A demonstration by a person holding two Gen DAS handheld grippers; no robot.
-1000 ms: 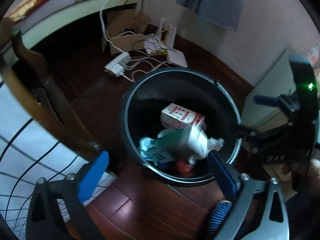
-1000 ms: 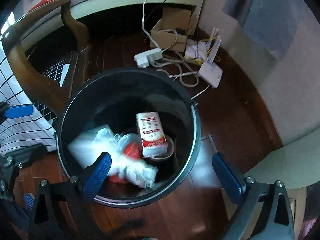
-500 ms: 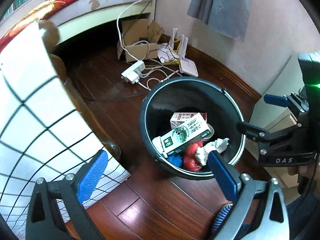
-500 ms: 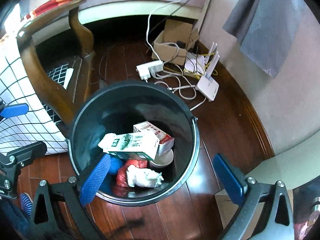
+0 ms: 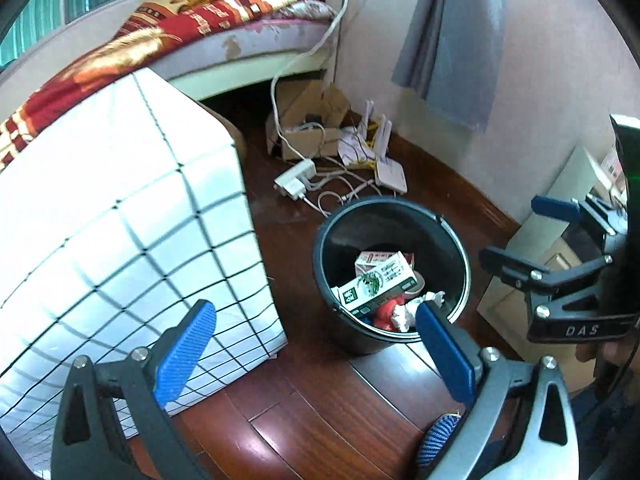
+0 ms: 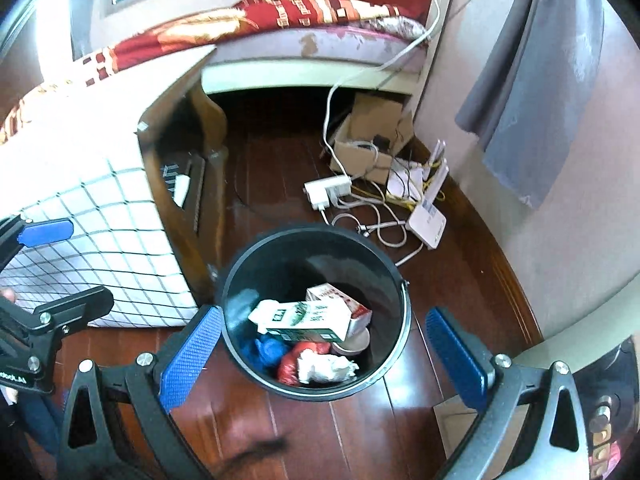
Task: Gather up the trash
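A black round bin (image 5: 460, 248) (image 6: 240, 272) stands on the dark wood floor. Inside it lie a green-and-white carton (image 5: 376, 284) (image 6: 304, 318), a red-and-white carton (image 6: 340, 300), crumpled white paper (image 6: 324, 366) and red and blue wrappers. My left gripper (image 5: 316, 354) is open and empty, well above and short of the bin. My right gripper (image 6: 324, 360) is open and empty above the bin's near rim; it also shows at the right of the left wrist view (image 5: 532, 240).
A table with a white checked cloth (image 5: 120, 240) (image 6: 104, 216) stands left of the bin. Behind the bin lie a power strip (image 6: 326, 192), cables, a white router (image 6: 426, 220) and a cardboard box (image 6: 372, 148). A bed (image 6: 280, 32) and pale furniture (image 5: 560, 208) border the space.
The green-and-white carton dropped into the bin and settled on top of the trash. Both grippers have pulled up and back from the bin, staying open.
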